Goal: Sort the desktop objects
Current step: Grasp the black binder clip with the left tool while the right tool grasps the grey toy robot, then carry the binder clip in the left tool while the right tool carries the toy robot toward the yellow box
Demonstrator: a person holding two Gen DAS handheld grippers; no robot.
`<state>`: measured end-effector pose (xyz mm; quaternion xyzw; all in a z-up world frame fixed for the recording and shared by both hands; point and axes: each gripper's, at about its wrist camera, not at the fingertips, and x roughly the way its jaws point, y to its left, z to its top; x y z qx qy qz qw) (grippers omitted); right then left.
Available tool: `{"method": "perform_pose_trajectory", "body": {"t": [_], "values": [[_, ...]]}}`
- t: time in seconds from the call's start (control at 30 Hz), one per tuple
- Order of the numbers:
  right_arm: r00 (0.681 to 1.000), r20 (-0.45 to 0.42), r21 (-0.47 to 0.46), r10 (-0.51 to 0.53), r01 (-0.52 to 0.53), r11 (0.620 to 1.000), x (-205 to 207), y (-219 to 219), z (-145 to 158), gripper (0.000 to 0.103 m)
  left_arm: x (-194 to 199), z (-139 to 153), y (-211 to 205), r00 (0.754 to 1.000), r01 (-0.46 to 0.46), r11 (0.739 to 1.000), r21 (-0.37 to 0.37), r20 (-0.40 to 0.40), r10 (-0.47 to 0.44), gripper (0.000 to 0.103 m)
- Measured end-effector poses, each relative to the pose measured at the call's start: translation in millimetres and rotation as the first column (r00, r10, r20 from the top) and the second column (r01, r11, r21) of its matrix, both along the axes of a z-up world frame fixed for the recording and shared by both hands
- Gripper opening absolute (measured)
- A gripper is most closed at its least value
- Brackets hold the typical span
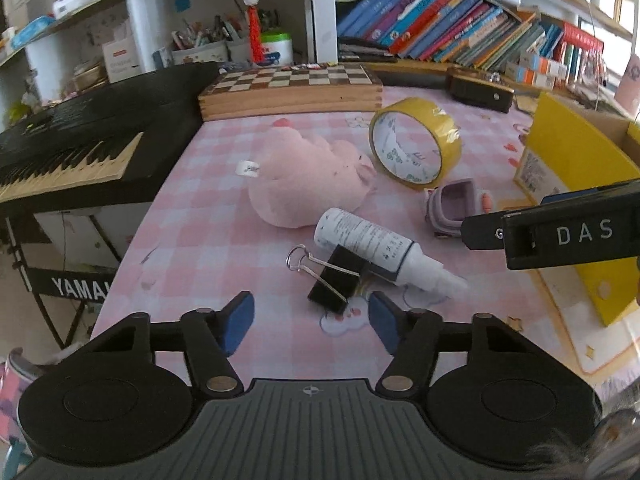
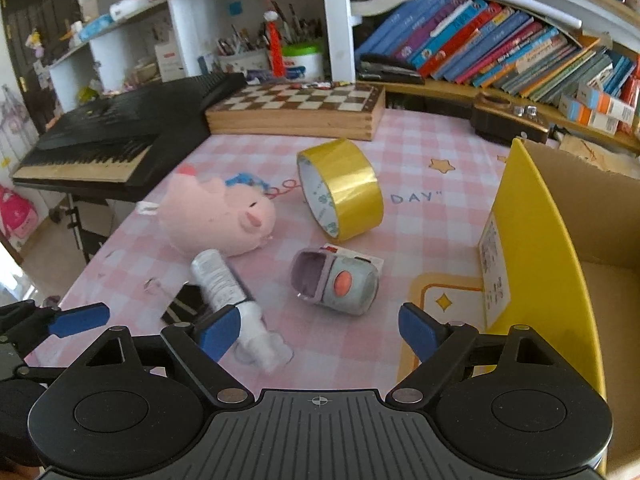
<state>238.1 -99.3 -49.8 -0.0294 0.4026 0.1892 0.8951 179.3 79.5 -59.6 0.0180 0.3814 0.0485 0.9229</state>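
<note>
A: Left wrist view — what did it show?
B: The left gripper [image 1: 311, 322] hung wide apart, holding nothing, just near of the clip [image 1: 334, 278]. The bottle [image 1: 376, 250] lay across the clip's far edge. The pig [image 1: 308, 176] sat farther off, the tape [image 1: 416, 142] on edge to its right, and the roller [image 1: 456, 206] near the tape. The box [image 1: 576, 184] stood at the right.

A: And the right wrist view?
B: The right gripper [image 2: 318, 330] was also spread wide and empty, above the cloth [image 2: 420, 152]. The roller [image 2: 336, 282] lay just beyond it, the bottle [image 2: 226, 284] to the left, the box [image 2: 532, 248] at the right, and the left gripper [image 2: 78, 320] at the left edge.
</note>
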Motion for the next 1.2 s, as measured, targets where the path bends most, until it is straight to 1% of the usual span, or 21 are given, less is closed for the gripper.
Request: {"method": "perform_pose_trajectory", "body": {"t": [0.23,0.3,0.37,0.47,0.5,0.57,0.67,0.7,0.73,0.77,0.9,1.03,1.2], "values": [[0.999,-0.030,-0.010,-0.019,0.019,1.000,26.5,6.9,-10.8,0.088,29.8,-14.8,-7.1,0.997,0.071,0.997,0.044,-0.045,-0.069,0.052],[0.998,-0.047,-0.010,-0.029,0.029,1.000,33.1,7.3,-15.4,0.088,34.5,-19.0,-9.0,0.995,0.087,0.995,0.053,-0.057,-0.083,0.046],[0.997,-0.060,-0.010,-0.039,0.038,0.999,38.6,8.0,-19.1,0.088,37.2,-20.9,-9.6,0.994,0.092,0.994,0.057,-0.057,-0.089,0.044],[0.995,-0.084,-0.009,-0.056,0.056,0.998,46.8,9.5,-25.1,0.088,39.3,-20.6,-11.0,0.994,0.098,0.994,0.055,-0.056,-0.095,0.031],[0.994,-0.090,-0.007,-0.061,0.061,0.998,48.9,10.0,-26.7,0.088,39.4,-20.6,-12.4,0.994,0.098,0.993,0.061,-0.055,-0.095,0.029],[0.993,-0.099,-0.007,-0.060,0.060,0.998,51.5,12.7,-29.5,0.088,39.6,-19.9,-13.5,0.994,0.098,0.993,0.065,-0.054,-0.095,0.028],[0.993,-0.111,-0.005,-0.043,0.043,0.999,53.0,16.8,-32.4,0.088,37.6,-17.9,-9.8,0.995,0.085,0.996,0.034,-0.049,-0.083,0.025],[0.993,-0.110,-0.006,-0.039,0.039,0.999,52.8,17.6,-32.6,0.085,36.0,-16.3,-7.7,0.996,0.078,0.997,0.023,-0.046,-0.077,0.025],[0.994,-0.107,-0.009,-0.032,0.031,0.999,52.3,18.4,-32.6,0.073,35.1,-14.9,-5.9,0.997,0.072,0.997,0.015,-0.042,-0.071,0.024],[0.994,-0.104,-0.016,-0.029,0.027,0.999,52.0,18.8,-32.2,0.067,33.7,-13.0,-3.8,0.997,0.065,0.998,0.005,-0.036,-0.065,0.024],[0.997,-0.074,0.009,-0.021,0.022,1.000,45.6,14.3,-24.5,0.067,26.4,-2.3,5.3,1.000,0.030,0.999,-0.045,-0.006,-0.030,0.024],[1.000,-0.014,0.021,0.011,-0.011,1.000,32.2,12.9,-10.1,0.067,17.5,8.5,6.2,0.999,0.024,0.998,-0.058,0.030,-0.022,0.024],[0.999,0.030,0.043,0.028,-0.030,0.999,15.2,9.1,6.8,0.067,3.0,19.8,5.8,0.998,0.023,0.997,-0.076,0.063,-0.018,0.024]]}}
